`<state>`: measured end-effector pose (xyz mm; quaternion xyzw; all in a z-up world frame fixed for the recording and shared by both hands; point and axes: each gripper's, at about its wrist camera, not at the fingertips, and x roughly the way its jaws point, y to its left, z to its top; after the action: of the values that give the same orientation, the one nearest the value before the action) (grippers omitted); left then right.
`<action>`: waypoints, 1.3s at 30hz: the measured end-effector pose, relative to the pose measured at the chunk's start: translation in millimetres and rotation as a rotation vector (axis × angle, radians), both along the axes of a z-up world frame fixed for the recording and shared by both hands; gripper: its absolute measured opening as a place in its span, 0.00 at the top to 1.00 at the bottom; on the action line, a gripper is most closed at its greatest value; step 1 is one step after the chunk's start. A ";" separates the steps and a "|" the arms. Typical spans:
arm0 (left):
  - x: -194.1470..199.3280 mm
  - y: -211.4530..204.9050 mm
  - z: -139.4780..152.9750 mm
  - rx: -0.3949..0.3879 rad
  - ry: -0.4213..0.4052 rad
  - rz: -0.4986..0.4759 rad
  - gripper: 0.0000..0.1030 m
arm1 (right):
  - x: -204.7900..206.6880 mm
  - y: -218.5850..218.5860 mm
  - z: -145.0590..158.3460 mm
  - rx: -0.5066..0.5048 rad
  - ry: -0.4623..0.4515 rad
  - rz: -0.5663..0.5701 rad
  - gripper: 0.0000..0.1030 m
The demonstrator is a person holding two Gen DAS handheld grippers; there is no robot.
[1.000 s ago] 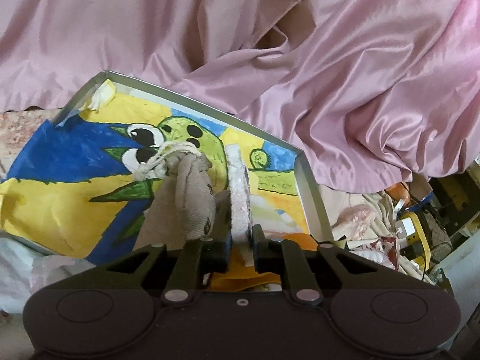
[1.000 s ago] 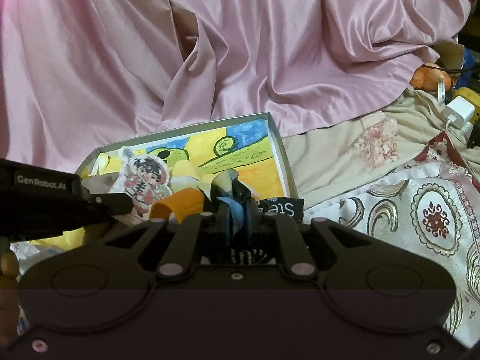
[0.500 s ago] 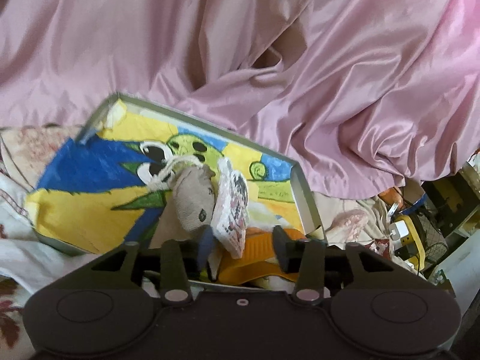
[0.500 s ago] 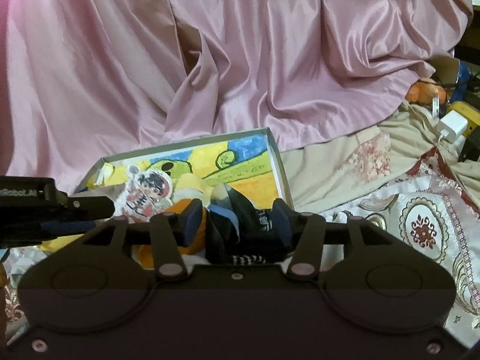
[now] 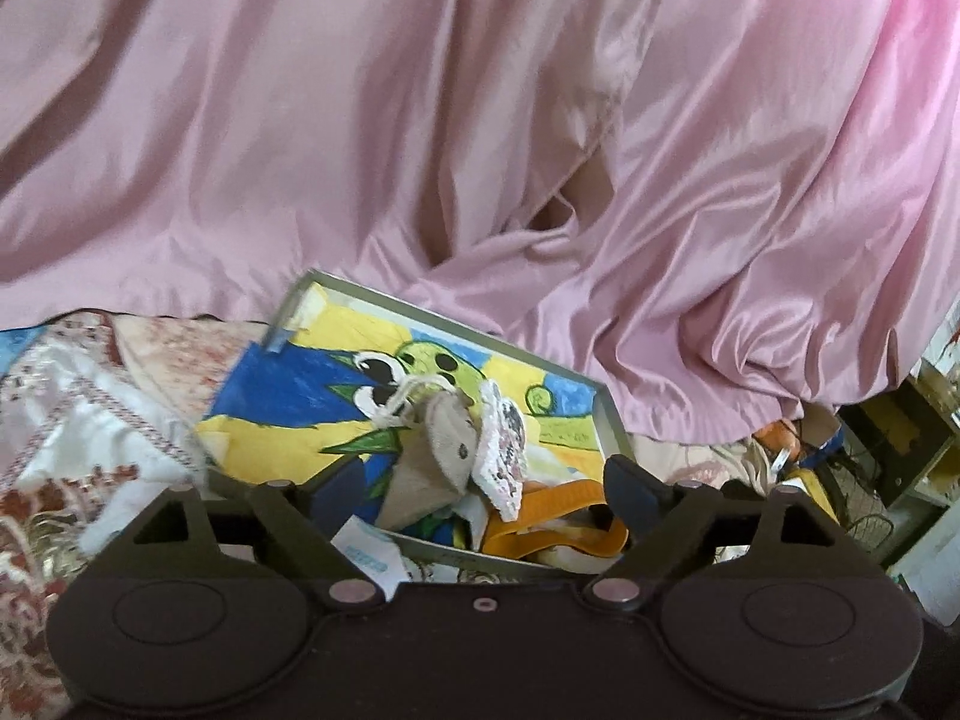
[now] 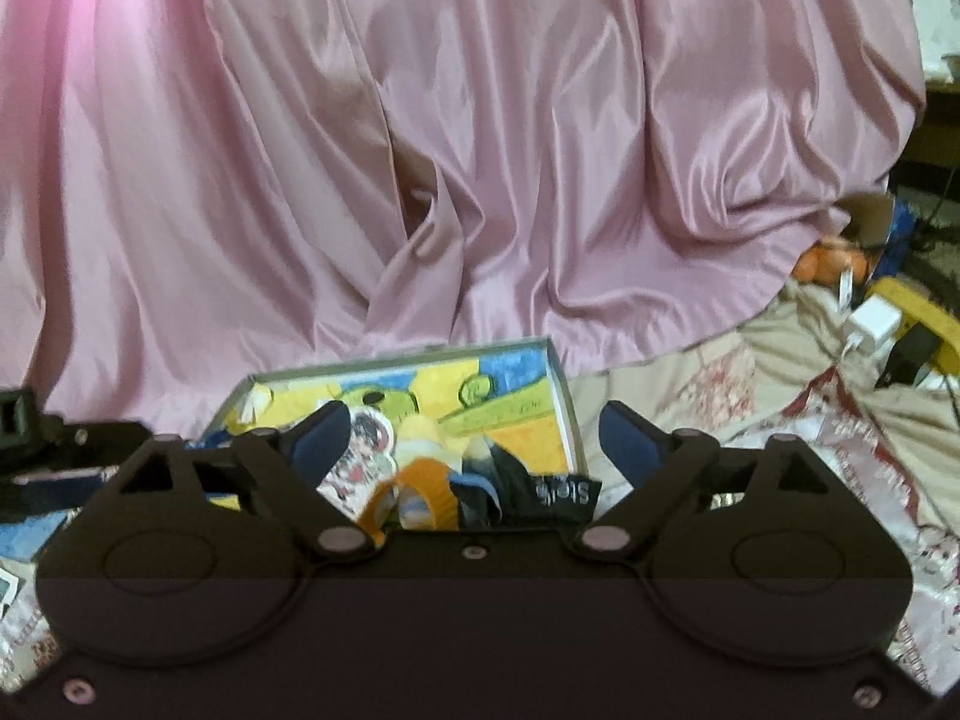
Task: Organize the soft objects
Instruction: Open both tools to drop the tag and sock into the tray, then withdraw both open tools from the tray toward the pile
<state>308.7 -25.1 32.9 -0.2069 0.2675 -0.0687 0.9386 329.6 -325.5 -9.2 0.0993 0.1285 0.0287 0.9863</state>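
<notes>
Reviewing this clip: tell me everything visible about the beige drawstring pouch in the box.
The pouch is small, of coarse beige cloth, with a dark spot on its side and a knotted white cord at its neck. It lies tilted in the shallow grey-rimmed box on the painted lining, leaning against a flat white patterned piece on its right. No tongs touch it.

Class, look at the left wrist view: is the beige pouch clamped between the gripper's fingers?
No. The beige pouch lies in the box, and the left gripper is opening, its fingers clear of it.
</notes>
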 end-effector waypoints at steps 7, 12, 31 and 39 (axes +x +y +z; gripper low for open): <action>-37.9 14.4 14.8 0.002 -0.033 0.044 0.07 | -29.0 12.6 22.5 -0.035 -0.049 -0.009 0.01; -63.7 30.2 21.2 0.006 -0.061 0.067 0.03 | -58.3 20.1 23.9 -0.024 -0.065 -0.009 0.00; -143.8 78.7 -11.7 0.062 -0.016 0.094 0.01 | -169.6 95.6 3.0 -0.134 -0.050 0.105 0.00; -166.1 103.8 -43.5 0.008 0.035 0.185 0.01 | -197.5 146.6 -19.0 -0.261 -0.016 0.180 0.00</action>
<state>142.6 78.7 -10.6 -0.2281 0.2637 0.0228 0.9370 132.2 -178.9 -28.2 -0.0420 0.1318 0.1010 0.9852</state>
